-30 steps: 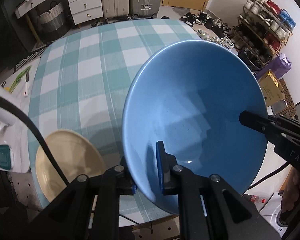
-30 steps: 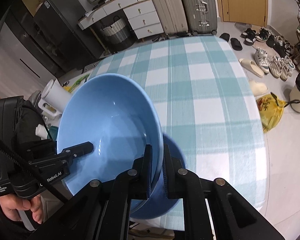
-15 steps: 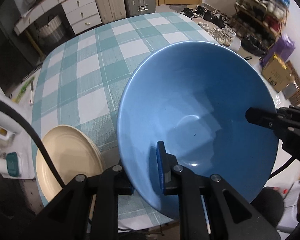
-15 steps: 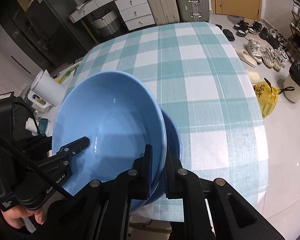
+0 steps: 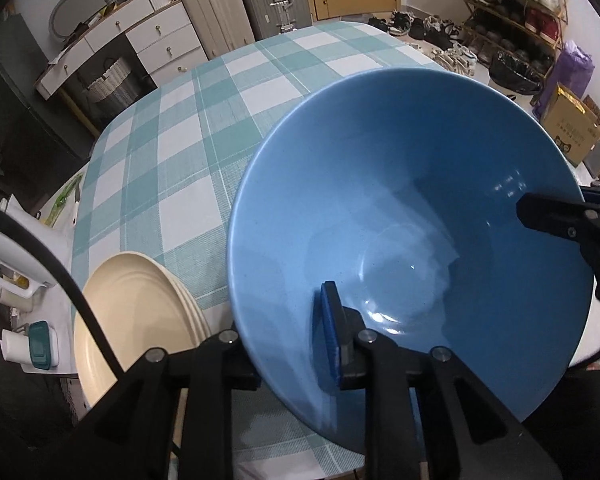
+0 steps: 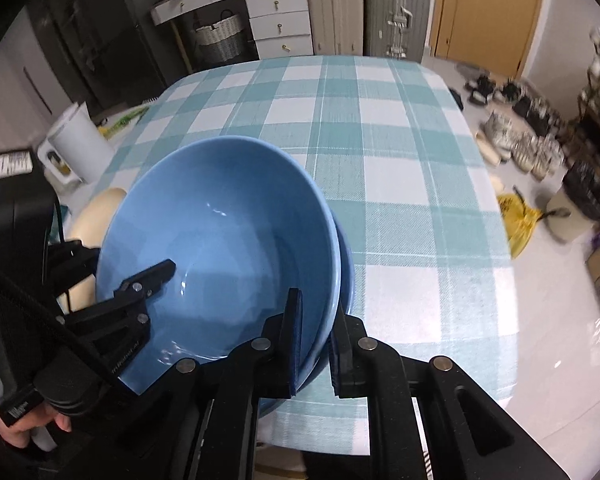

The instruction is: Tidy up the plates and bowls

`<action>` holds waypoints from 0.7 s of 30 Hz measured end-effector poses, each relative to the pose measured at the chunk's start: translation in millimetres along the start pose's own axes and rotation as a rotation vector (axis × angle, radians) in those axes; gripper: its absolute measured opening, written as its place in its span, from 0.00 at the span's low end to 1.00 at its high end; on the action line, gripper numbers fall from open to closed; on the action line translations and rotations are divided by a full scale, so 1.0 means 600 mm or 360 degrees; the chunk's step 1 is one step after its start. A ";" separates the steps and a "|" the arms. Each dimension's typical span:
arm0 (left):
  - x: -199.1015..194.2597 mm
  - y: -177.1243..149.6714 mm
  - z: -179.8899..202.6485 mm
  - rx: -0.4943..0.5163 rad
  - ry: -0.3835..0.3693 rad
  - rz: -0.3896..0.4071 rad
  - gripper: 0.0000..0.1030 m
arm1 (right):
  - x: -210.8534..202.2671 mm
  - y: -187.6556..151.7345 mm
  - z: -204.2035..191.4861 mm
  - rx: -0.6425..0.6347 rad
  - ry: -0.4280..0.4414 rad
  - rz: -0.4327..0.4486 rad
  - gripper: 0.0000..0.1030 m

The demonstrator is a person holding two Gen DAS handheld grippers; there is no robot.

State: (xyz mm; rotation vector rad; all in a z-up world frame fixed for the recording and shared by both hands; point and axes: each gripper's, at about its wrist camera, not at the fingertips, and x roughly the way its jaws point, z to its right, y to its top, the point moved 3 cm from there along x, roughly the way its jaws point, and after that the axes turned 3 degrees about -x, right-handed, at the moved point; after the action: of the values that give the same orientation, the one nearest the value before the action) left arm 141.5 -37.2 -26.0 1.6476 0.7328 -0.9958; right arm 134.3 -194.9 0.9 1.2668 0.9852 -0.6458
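Blue bowl (image 5: 412, 216) straddled at its near rim by left tool (image 5: 288, 344), jaws just opening, beside cream plates (image 5: 136, 312) on checked table (image 5: 172, 152).

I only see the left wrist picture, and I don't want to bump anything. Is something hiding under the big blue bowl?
Observer: Yes. The right wrist view shows a second blue bowl sitting just under the top blue bowl.
Operator: Is the other tool really holding it?
Observer: The right tool is shut on the top bowl's rim, with one finger inside and one outside.
Operator: Anything on the floor that side?
Observer: A yellow bag lies beside the table.
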 end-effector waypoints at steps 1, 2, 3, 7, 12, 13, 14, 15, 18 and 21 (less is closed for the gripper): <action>0.003 -0.002 -0.001 -0.0010 -0.0005 0.0003 0.22 | 0.000 -0.003 -0.004 -0.0036 -0.0037 0.0024 0.11; 0.003 -0.004 0.001 -0.0016 -0.0008 0.0013 0.22 | -0.001 -0.004 -0.006 -0.0059 -0.0057 0.0043 0.12; 0.005 -0.006 0.002 -0.0017 -0.0010 0.0028 0.22 | -0.003 -0.006 -0.010 -0.0091 -0.0089 0.0065 0.12; 0.009 -0.012 0.003 -0.0039 -0.0027 0.0055 0.24 | -0.008 -0.008 -0.027 -0.0237 -0.0210 0.0128 0.13; 0.019 -0.014 -0.003 -0.0117 -0.0095 0.0074 0.25 | -0.005 -0.011 -0.038 -0.0374 -0.0352 0.0150 0.15; 0.021 -0.015 -0.004 -0.0121 -0.0089 0.0085 0.25 | -0.005 -0.012 -0.038 -0.0402 -0.0379 0.0159 0.15; 0.019 -0.015 -0.005 -0.0122 -0.0077 0.0112 0.25 | -0.004 -0.013 -0.038 -0.0419 -0.0403 0.0165 0.16; 0.018 -0.013 -0.004 -0.0102 -0.0062 0.0132 0.25 | -0.004 -0.013 -0.038 -0.0432 -0.0431 0.0173 0.16; 0.020 -0.011 -0.003 -0.0094 -0.0071 0.0132 0.25 | -0.003 -0.015 -0.030 -0.0419 -0.0494 0.0207 0.16; 0.022 -0.012 -0.001 -0.0139 -0.0123 0.0115 0.28 | -0.008 -0.011 -0.021 -0.0363 -0.0495 0.0286 0.16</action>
State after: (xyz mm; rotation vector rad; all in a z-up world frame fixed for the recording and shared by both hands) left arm 142.0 -34.6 -40.8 1.5414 0.6517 -0.9576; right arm 123.4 -185.0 1.6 1.0038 0.6589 -0.5529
